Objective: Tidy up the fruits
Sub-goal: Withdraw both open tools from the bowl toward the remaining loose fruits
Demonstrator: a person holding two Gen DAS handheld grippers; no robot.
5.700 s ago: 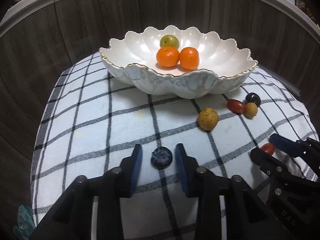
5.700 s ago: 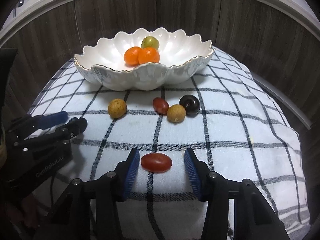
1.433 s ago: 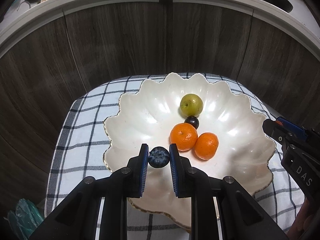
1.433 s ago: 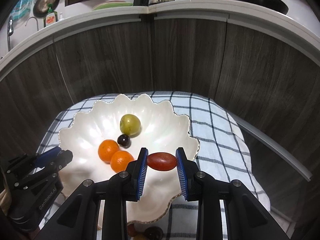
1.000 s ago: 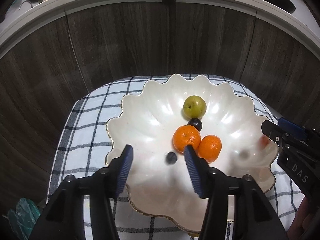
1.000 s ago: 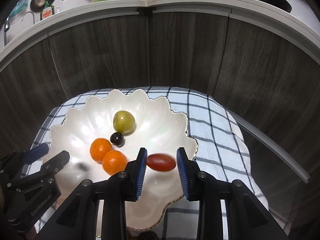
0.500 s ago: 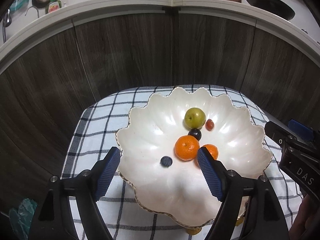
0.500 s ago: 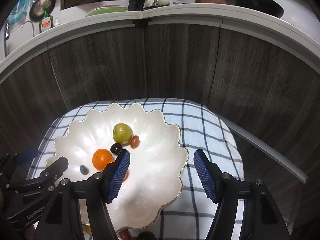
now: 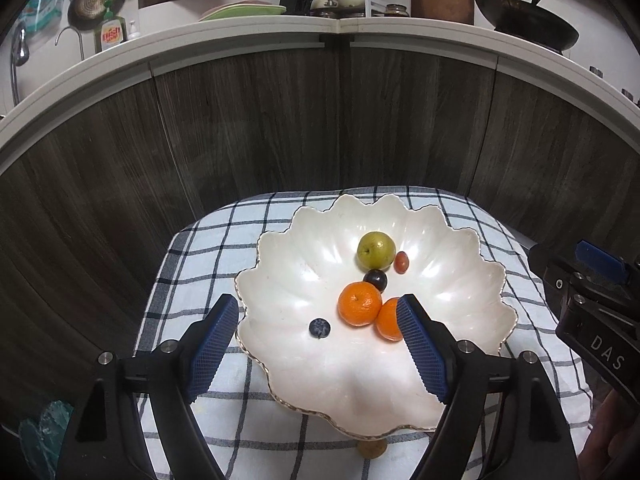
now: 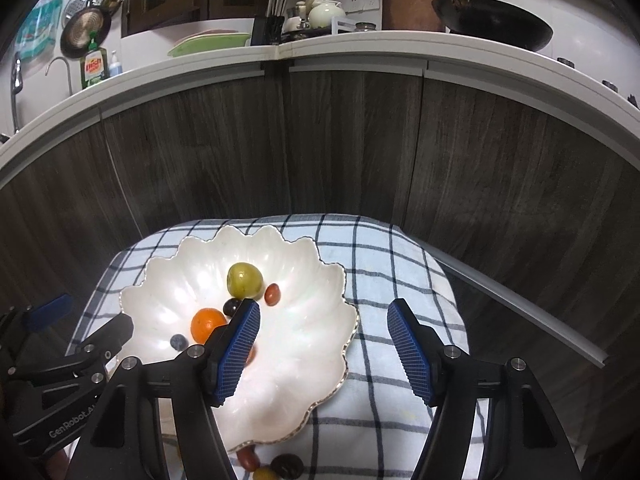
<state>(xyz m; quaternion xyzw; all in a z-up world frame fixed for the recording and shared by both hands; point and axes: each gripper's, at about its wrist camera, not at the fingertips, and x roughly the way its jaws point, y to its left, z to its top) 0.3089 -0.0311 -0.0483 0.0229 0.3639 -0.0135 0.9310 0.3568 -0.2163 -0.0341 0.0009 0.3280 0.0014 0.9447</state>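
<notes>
A white scalloped bowl (image 9: pixel 460 280) (image 10: pixel 312 332) sits on a checked cloth. In it lie a green fruit (image 9: pixel 376 250) (image 10: pixel 245 279), two oranges (image 9: pixel 359 304) (image 10: pixel 207 323), a dark grape (image 9: pixel 375 279), a red tomato (image 9: pixel 401 261) (image 10: pixel 272 294) and a blueberry (image 9: pixel 320 327) (image 10: pixel 179 341). My left gripper (image 9: pixel 316 346) is open and empty, high above the bowl's near rim. My right gripper (image 10: pixel 324 350) is open and empty above the bowl's right rim. It also shows in the left wrist view (image 9: pixel 576 280).
Loose fruits lie on the cloth in front of the bowl: a yellow-brown one (image 9: pixel 371 448), a red one (image 10: pixel 247 458), a dark one (image 10: pixel 287 466). Dark wood cabinet fronts stand close behind, under a white countertop (image 9: pixel 340 32).
Both grippers have let their fruits drop into the bowl, the blueberry left and the red tomato right. Both have opened wide and risen away from the bowl.
</notes>
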